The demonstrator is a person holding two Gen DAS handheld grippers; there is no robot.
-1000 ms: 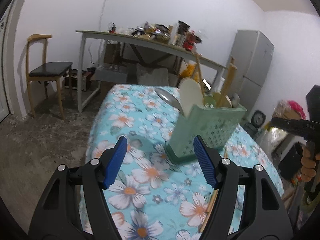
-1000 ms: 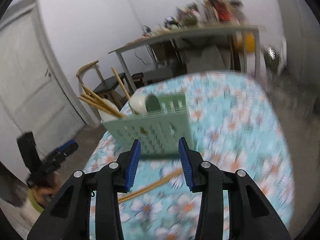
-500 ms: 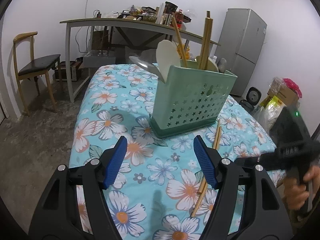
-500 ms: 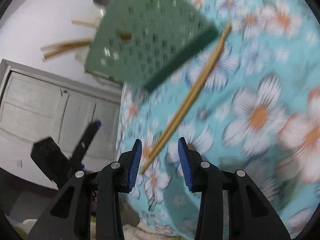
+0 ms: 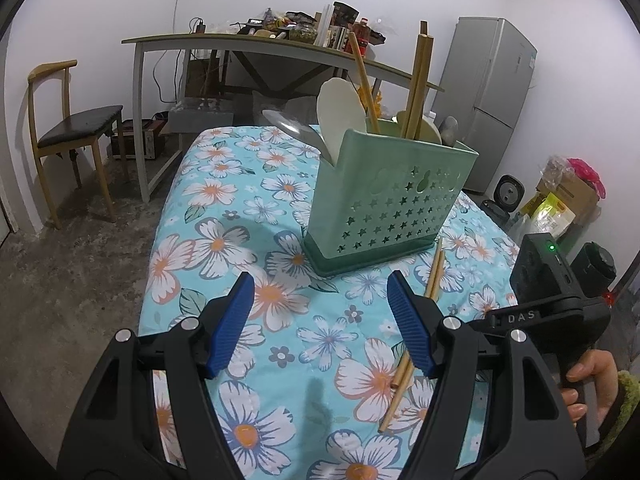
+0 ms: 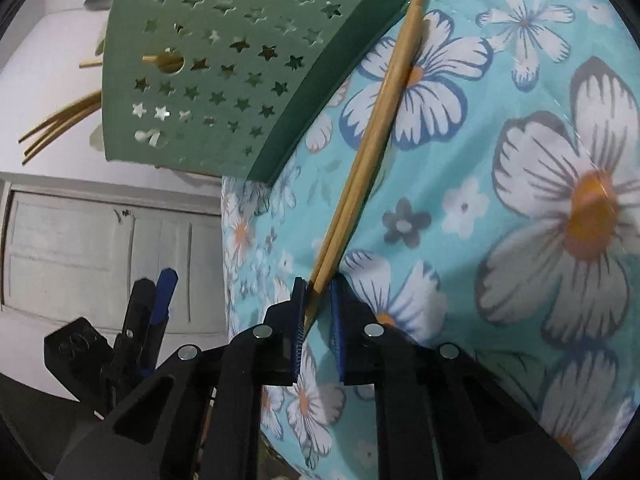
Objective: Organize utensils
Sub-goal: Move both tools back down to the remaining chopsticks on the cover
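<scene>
on the flowered cloth of the surface (image 5: 224,216), just in front of the green holder (image 5: 388,196), lie two wooden chopsticks (image 6: 376,132) side by side. their far ends almost touch the dark base of the holder, and their near ends point back toward the edge of the cloth.

the right hand-held gripper (image 6: 318,304) has its blue pads on either side of those near ends. its jaws are closing now, with the sticks between them, and the left pad looks like it is already touching the wood. the left hand-held gripper (image 5: 320,320) hangs over the cloth with its jaws wide apart and nothing in them.

these sticks look very light, thin, hard and smooth. they will not bend or break easily, but i think they can slip or roll. there are two of them, so one may slide out if the pads only catch the other. holding them right at the tip means the long ends may droop or swing. a hold a bit further up the sticks would feel safer, with both sticks squeezed flat together.

the holder already has more chopsticks (image 5: 416,84), a pale flat spoon (image 5: 340,116) and a shiny spoon (image 5: 288,124) standing in it. it looks light too, so a bump could tip it.
</scene>
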